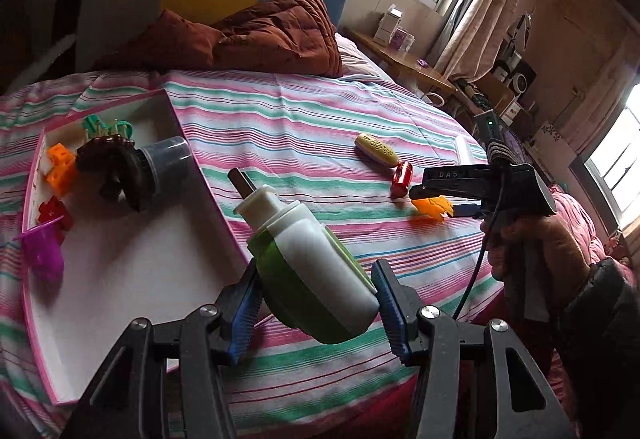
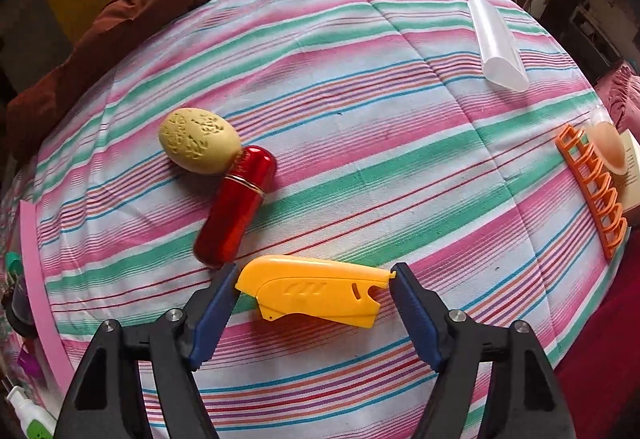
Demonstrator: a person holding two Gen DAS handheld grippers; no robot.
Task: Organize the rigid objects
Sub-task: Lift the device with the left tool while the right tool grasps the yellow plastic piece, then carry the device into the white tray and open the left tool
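My left gripper (image 1: 316,303) is shut on a white and green bottle (image 1: 316,259), held above the bed beside the pink-rimmed box (image 1: 132,263). The box holds a dark brush with a grey cap (image 1: 132,167), an orange block (image 1: 60,167), a red piece (image 1: 54,213), a purple piece (image 1: 42,253) and a green piece (image 1: 100,125). My right gripper (image 2: 314,287) is open, its fingers on either side of a yellow plastic piece (image 2: 316,293) lying on the striped sheet; it also shows in the left wrist view (image 1: 430,207). A red tube (image 2: 236,205) and a yellow egg-shaped case (image 2: 198,141) lie just beyond.
A clear plastic tube (image 2: 498,45) lies far right on the bed. An orange comb-like rack (image 2: 592,187) and a peach item (image 2: 608,147) sit at the right edge. A brown quilt (image 1: 256,35) is bunched at the headboard. A wooden desk (image 1: 404,59) stands beyond the bed.
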